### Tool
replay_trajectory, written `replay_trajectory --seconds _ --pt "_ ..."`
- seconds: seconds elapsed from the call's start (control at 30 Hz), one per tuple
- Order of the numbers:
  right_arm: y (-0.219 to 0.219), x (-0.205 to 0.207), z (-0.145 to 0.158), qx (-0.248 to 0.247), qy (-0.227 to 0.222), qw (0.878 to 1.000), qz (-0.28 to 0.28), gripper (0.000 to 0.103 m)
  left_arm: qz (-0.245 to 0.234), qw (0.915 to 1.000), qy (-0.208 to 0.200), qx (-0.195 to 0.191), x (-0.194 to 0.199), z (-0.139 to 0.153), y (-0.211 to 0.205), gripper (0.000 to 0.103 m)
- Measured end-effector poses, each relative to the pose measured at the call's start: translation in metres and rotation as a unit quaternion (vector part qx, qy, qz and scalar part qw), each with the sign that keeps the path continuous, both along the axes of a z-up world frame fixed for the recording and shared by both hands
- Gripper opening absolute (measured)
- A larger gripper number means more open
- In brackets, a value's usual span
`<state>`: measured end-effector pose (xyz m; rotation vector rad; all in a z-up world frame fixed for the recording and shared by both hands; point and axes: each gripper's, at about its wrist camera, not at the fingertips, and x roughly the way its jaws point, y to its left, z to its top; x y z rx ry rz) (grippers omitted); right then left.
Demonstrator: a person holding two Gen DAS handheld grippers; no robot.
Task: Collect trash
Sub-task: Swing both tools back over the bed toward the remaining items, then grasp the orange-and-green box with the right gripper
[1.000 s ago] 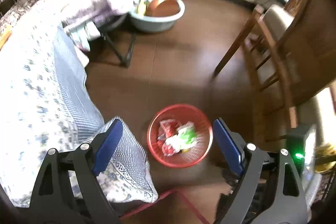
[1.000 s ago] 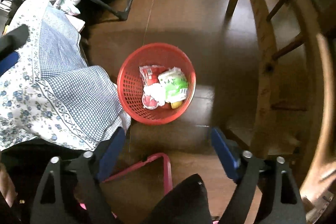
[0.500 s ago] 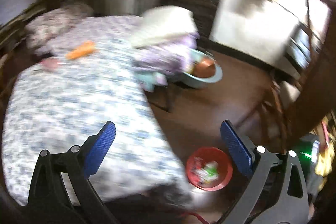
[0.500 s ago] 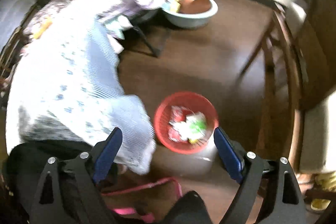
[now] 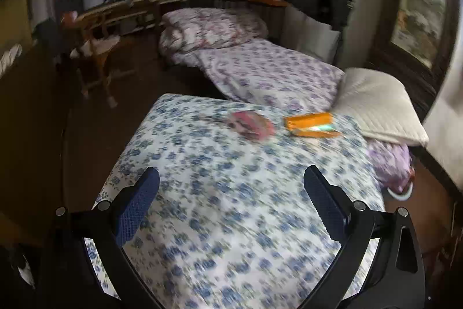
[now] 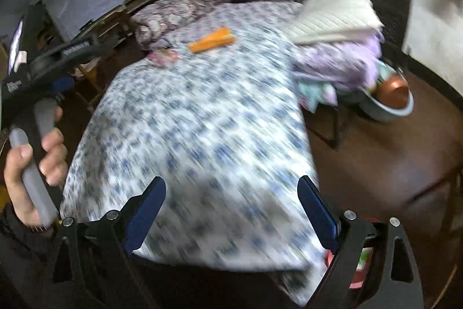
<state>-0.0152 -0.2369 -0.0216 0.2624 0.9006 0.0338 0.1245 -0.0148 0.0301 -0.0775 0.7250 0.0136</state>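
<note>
Two pieces of trash lie on the blue-flowered bed sheet [image 5: 231, 222]: a pink wrapper [image 5: 250, 125] and an orange packet [image 5: 311, 125] to its right. The right wrist view shows the same orange packet [image 6: 212, 40] and pink wrapper [image 6: 163, 57] at the far end of the bed. My left gripper [image 5: 230, 175] is open and empty above the sheet, well short of both. My right gripper [image 6: 231, 184] is also open and empty over the bed's near end. A sliver of the red basket [image 6: 358, 265] shows behind its right finger. A hand [image 6: 34, 152] holds the left gripper's handle.
A white pillow [image 5: 376, 106] rests on purple bedding [image 6: 341, 62] at the bed's right side. A pale basin holding a copper bowl [image 6: 393, 94] stands on the brown floor beyond. A wooden chair [image 5: 95, 54] stands left of the bed, and a second bed [image 5: 269, 71] lies behind.
Both grippers have risen and swung from the red basket on the floor up to the bed. The basket has left the left view; the wrappers on the sheet have come into view.
</note>
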Motion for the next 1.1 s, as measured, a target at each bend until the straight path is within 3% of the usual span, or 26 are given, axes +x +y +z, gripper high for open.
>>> replay_trajectory --seconds 0.13,0.3,0.47,0.57,0.67,0.8,0.93,1.1 --pt "0.023 0.045 0.003 -0.001 -0.018 1.0 0.0 0.09 0.01 0.9998 0.015 -0.01 0.018 -0.006 0.026 0.096" --pt "0.036 0.111 0.002 -0.018 -0.033 0.999 -0.008 0.09 0.031 0.9994 -0.014 -0.005 0.028 0.004 0.043 0.096" --pt "0.029 0.185 0.0 0.011 -0.017 0.999 -0.034 0.09 0.051 0.9986 -0.004 -0.017 0.031 -0.007 0.055 0.096" --pt "0.017 0.234 0.003 0.018 0.001 0.996 -0.082 0.09 0.045 0.999 -0.001 -0.007 0.033 -0.011 0.054 0.096" --pt "0.016 0.292 0.005 -0.052 0.015 0.991 -0.123 0.09 0.046 0.9989 0.009 -0.01 0.036 -0.016 0.056 0.096" --pt "0.026 0.349 -0.006 -0.144 0.052 0.979 -0.132 0.09 0.043 0.9986 0.013 -0.027 0.04 -0.018 0.059 0.096" --pt "0.024 0.392 -0.031 -0.182 0.099 0.968 -0.145 0.09 0.046 0.9983 0.014 -0.034 0.042 -0.019 0.065 0.096" --pt "0.029 0.399 -0.056 -0.208 0.158 0.958 -0.116 0.09 0.046 0.9974 0.025 -0.05 0.047 -0.024 0.07 0.096"
